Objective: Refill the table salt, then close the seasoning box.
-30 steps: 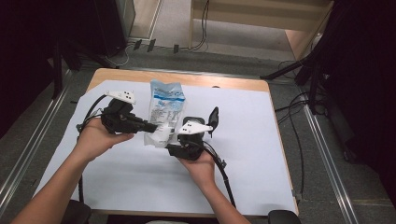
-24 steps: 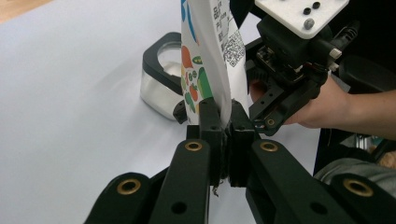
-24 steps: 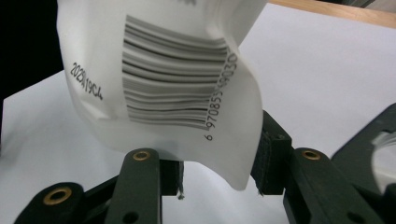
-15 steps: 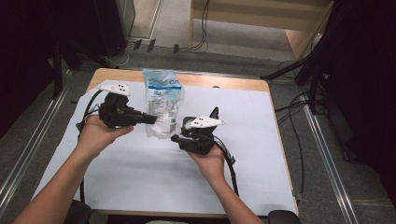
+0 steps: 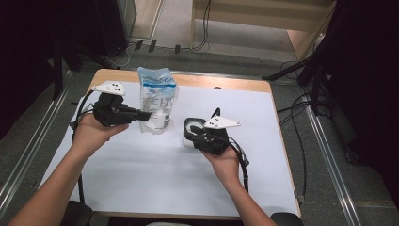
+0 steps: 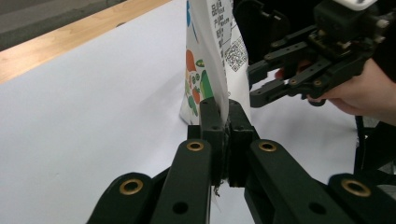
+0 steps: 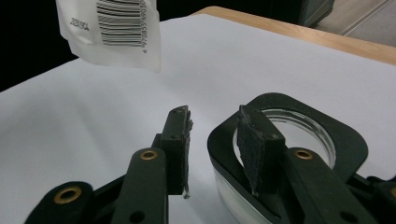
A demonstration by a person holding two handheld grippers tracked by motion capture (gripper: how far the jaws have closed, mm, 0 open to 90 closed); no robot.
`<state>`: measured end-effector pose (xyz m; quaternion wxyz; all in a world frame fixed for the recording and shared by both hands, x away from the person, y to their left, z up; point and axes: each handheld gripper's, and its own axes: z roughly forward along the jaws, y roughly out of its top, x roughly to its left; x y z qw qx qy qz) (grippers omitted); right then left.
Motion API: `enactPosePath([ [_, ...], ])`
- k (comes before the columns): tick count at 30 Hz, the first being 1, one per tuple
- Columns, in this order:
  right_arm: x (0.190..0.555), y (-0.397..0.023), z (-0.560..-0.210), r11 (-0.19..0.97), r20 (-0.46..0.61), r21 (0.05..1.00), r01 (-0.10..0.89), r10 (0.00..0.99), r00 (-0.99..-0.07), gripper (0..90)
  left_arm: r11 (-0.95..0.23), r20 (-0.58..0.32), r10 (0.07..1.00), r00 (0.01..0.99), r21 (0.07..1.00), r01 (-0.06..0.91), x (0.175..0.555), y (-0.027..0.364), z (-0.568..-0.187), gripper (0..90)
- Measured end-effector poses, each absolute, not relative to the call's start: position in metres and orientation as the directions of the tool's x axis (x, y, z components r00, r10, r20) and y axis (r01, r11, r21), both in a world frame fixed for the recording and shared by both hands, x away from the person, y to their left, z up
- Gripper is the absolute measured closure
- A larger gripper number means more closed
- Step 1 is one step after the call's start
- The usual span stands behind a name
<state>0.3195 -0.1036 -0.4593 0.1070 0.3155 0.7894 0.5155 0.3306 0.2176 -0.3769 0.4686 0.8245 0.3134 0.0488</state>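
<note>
Counting one printed plastic pouch (image 5: 157, 96), one black-framed round container (image 5: 192, 129), two grippers, one white sheet (image 5: 141, 179) over one wooden table (image 5: 226, 82). My left gripper (image 5: 147, 114) has its jaws pressed together on the pouch's lower left edge, holding it upright, bottom just over the sheet; in the left gripper view the pouch (image 6: 212, 60) rises straight from the pinch. My right gripper (image 5: 194, 136) sits right of the pouch, apart from it, jaws part-spread and just been closing, nothing pinched; in the right gripper view the right gripper (image 7: 215, 140) has one jaw over the container's black rim (image 7: 299, 107), the barcoded pouch corner (image 7: 116, 32) hanging above.
</note>
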Motion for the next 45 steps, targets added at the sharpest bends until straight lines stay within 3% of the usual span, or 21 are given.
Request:
enactPosePath([
  [10, 0.312, -0.11, -0.451, 0.262, 0.185, 0.878, 0.401, 0.587, -0.788, 69.7, -0.354, -0.203, 0.596, 0.777, 0.802, 0.481, 0.338, 0.233, -0.393, 90.0],
  [23, 0.309, -0.117, -0.444, 0.267, 0.238, 0.856, 0.443, 0.558, -0.795, 75.9, -0.313, -0.235, 0.661, 0.712, 0.776, 0.547, 0.358, 0.258, -0.44, 90.0],
  [39, 0.315, -0.13, -0.42, 0.268, 0.256, 0.852, 0.449, 0.536, -0.804, 89.6, -0.348, -0.228, 0.657, 0.719, 0.754, 0.557, 0.358, 0.265, -0.476, 89.4],
  [45, 0.323, -0.139, -0.405, 0.278, 0.243, 0.852, 0.444, 0.542, -0.805, 90.0, -0.355, -0.228, 0.659, 0.716, 0.746, 0.564, 0.353, 0.272, -0.48, 88.0],
])
